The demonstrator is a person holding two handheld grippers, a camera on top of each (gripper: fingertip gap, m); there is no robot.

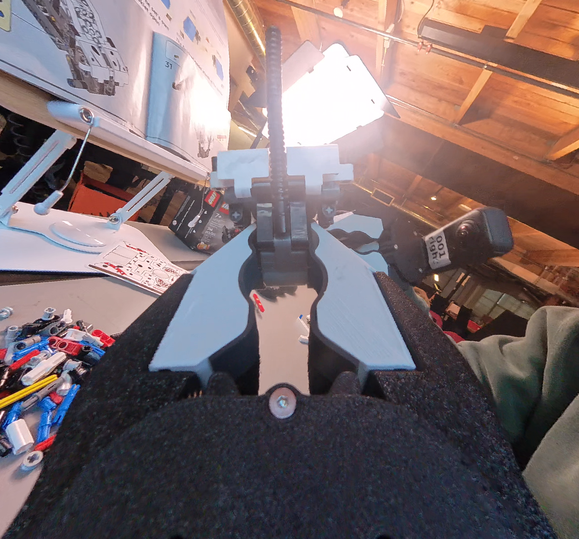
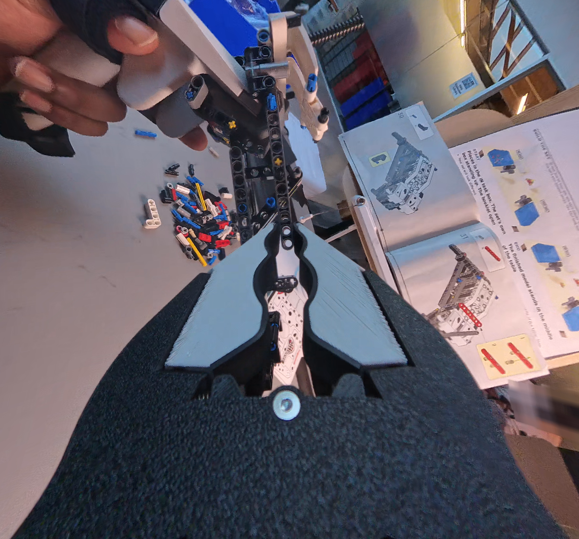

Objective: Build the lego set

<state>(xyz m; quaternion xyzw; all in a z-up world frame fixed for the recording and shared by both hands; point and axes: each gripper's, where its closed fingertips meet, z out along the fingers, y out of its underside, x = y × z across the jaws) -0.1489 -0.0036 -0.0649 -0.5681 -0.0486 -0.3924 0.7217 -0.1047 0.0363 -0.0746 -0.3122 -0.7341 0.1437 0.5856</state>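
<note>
Partly built lego model (image 2: 266, 154): black holed beams forming a long frame, white panels at far end, blue and yellow pins. Held up off the table, seen end-on in left wrist view (image 1: 282, 210), grey and white with a long black ribbed axle sticking out. Loose lego pieces (image 2: 200, 214) heaped on table: blue, red, black, white, yellow bits. Same pile (image 1: 37, 367) shows at left. Instruction booklet (image 2: 438, 242) propped open on stand.

Page numbers on open instruction booklet (image 2: 438, 242); printed lines on white sheet (image 2: 532, 210) beside it; red brand logo on black box (image 1: 206, 220); lettered white label (image 1: 437, 250) on black camera (image 1: 482, 235); printed sticker sheet (image 1: 141, 268).
</note>
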